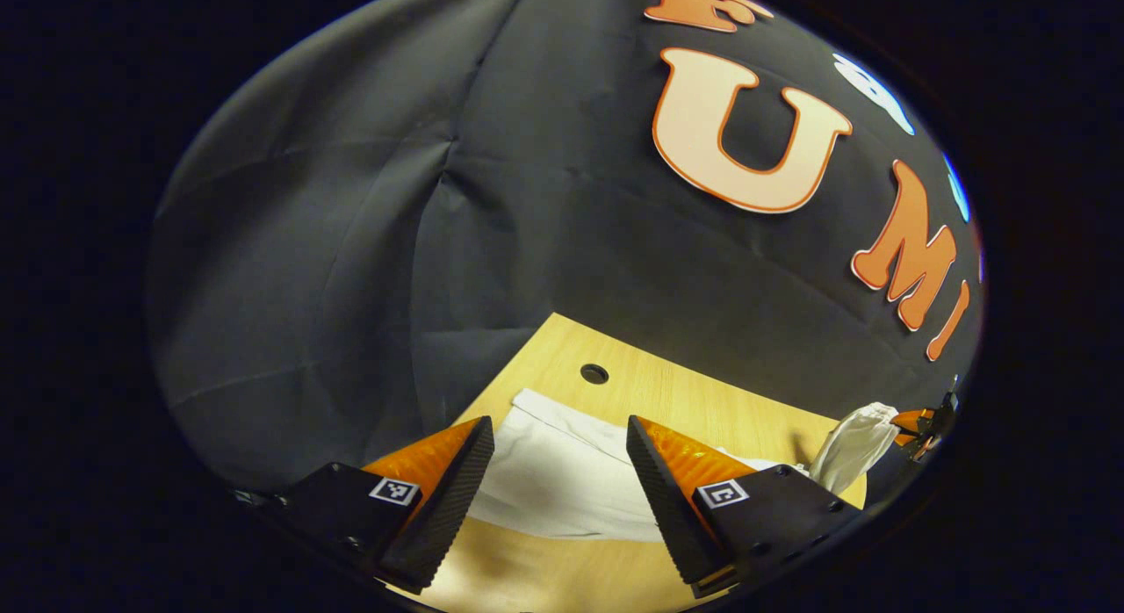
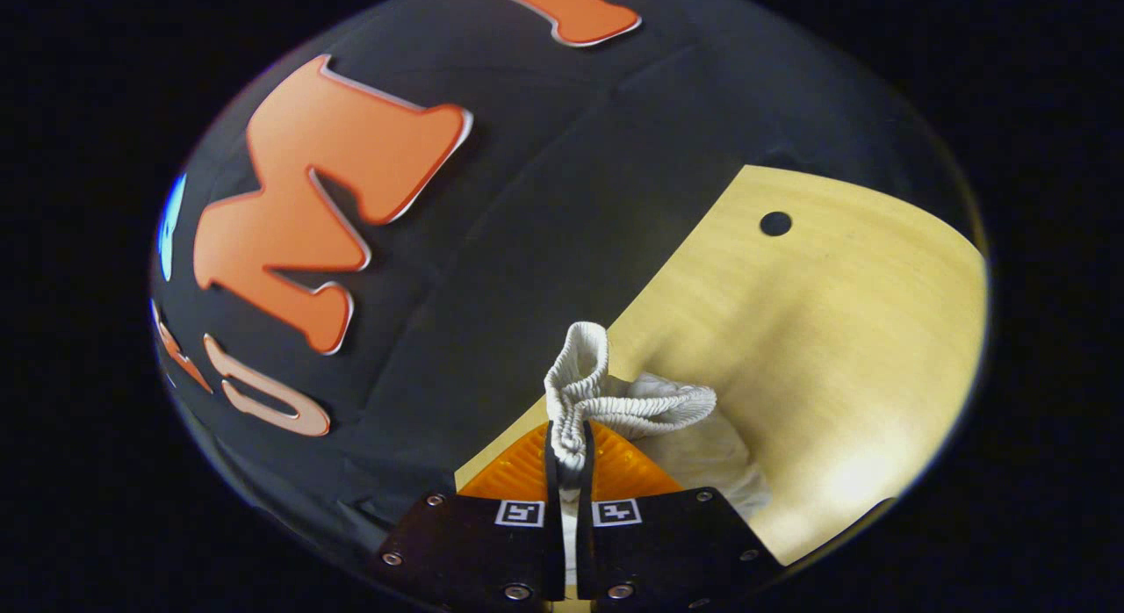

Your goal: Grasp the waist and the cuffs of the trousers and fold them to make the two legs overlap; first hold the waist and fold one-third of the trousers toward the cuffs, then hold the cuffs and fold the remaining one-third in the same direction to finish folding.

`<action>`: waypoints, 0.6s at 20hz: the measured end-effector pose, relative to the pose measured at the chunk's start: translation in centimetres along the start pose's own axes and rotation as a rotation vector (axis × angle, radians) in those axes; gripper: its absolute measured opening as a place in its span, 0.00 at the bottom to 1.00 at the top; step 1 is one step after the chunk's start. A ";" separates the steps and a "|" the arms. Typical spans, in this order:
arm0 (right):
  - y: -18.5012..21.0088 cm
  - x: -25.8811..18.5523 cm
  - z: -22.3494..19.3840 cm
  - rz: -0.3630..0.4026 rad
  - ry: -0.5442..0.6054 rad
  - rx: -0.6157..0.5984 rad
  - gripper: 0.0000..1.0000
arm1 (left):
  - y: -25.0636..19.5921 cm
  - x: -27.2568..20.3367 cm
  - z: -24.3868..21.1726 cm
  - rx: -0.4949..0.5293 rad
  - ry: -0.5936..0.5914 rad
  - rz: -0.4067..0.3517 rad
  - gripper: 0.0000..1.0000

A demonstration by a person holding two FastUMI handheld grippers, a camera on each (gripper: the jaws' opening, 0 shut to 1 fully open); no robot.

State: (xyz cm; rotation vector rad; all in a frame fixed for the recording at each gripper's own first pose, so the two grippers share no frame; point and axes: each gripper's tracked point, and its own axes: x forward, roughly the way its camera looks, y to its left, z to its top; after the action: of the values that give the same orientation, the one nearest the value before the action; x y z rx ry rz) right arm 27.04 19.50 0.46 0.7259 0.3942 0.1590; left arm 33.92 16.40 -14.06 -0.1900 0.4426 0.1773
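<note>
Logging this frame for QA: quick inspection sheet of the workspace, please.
Surface: light wooden table with one round hole.
Job's things: white trousers lie on the table; the ribbed elastic waist is bunched and lifted off it.
Clutter: nothing seen.
Grippers: left gripper hangs over the trousers with jaws apart, holding nothing; right gripper has jaws closed on the waist.
Cables: nothing seen.
Surroundings: black cloth wall behind the table.
</note>
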 end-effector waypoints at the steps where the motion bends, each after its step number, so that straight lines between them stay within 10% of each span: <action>1: 1.6 0.4 -1.7 0.011 0.015 -0.010 0.05 | 0.3 -0.5 0.3 0.003 -0.007 -0.002 0.99; 12: 8.5 8.3 -17.6 -0.037 0.213 -0.150 0.05 | 3.2 0.7 2.1 -0.047 0.022 -0.009 0.99</action>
State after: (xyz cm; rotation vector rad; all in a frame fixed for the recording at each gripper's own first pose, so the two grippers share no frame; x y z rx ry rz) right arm 27.45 38.88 -8.23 0.5553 0.5923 0.2290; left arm 34.77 20.02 -12.93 -0.2407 0.4598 0.1767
